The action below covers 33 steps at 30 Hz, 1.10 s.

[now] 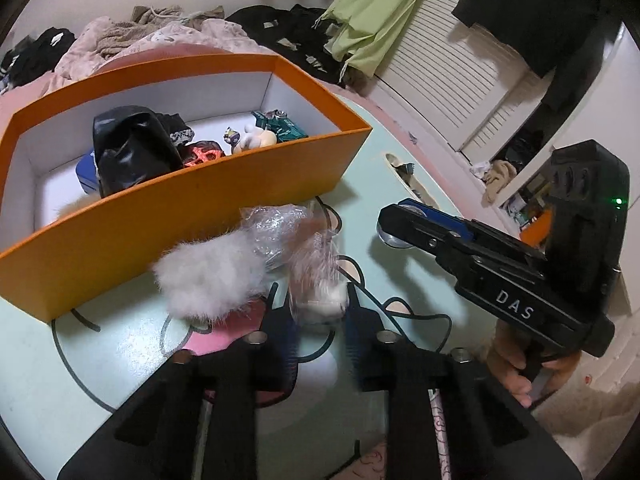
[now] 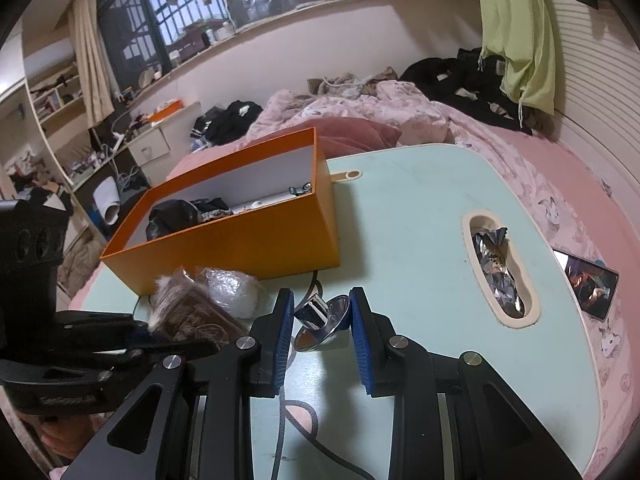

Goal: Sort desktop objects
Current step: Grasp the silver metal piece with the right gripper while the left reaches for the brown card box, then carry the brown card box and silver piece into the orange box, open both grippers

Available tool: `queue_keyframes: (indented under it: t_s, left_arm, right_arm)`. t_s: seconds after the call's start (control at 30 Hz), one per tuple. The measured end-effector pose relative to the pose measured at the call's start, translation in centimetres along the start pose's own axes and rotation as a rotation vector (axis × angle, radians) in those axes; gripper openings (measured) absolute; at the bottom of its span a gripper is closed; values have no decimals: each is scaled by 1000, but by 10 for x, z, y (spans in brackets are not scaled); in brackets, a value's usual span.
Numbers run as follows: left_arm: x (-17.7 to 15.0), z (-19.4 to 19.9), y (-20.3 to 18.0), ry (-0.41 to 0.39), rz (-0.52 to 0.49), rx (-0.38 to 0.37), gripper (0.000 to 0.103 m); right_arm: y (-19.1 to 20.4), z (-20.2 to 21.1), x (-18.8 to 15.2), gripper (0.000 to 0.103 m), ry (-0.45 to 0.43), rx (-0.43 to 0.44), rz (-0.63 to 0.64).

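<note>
Blue-padded jaws of the left gripper (image 1: 320, 312) are closed on a clear plastic packet (image 1: 316, 276) holding a furry brown-and-white item; beside it a white fluffy tuft (image 1: 208, 276) and crinkled clear wrap (image 1: 276, 224) sit against the near wall of the orange box (image 1: 208, 208), which lies directly ahead and slightly left of this gripper. The right gripper (image 2: 322, 320), partly closed, has its blue pads pressed on the flanks of a shiny chrome cone-shaped piece (image 2: 320, 320), which sits low over the pale green table (image 2: 400, 220). From that side the box lies ahead and to the left, its long axis running from near left to far right, open top upward. The box already holds a black glossy bag (image 1: 132, 148) and small toys. The left hand is judged nearer the box; a short lift over the near wall would place the packet inside. A slot in the table (image 2: 500, 268) holds foil wrappers.
</note>
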<state>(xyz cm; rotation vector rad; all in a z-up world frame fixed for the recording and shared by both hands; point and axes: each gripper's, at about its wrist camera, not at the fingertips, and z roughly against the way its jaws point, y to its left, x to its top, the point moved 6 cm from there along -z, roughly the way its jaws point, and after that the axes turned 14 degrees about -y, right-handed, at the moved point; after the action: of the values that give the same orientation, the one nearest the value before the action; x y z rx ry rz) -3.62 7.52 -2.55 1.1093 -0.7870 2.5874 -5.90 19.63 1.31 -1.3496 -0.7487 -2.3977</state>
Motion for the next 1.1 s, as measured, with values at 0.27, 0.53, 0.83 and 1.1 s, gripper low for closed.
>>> queue_keyframes:
  t_s: [0.27,0.53,0.83,1.1]
  left_arm:
    - [13,44,-14,-141,-22,-86,20]
    - [74,81,8,-309,-32,-17,20]
    - [106,52,50,-306,25,53,24]
    - [95,27,81,-262,128,82,70]
  right_arm:
    - [14,10,13,27,-37,74,3]
    - [40,-14,61,27,-63,180,-4]
    - [64,-65,79,28,-16,225,29]
    - [50,-80,71,74,17,201,-26]
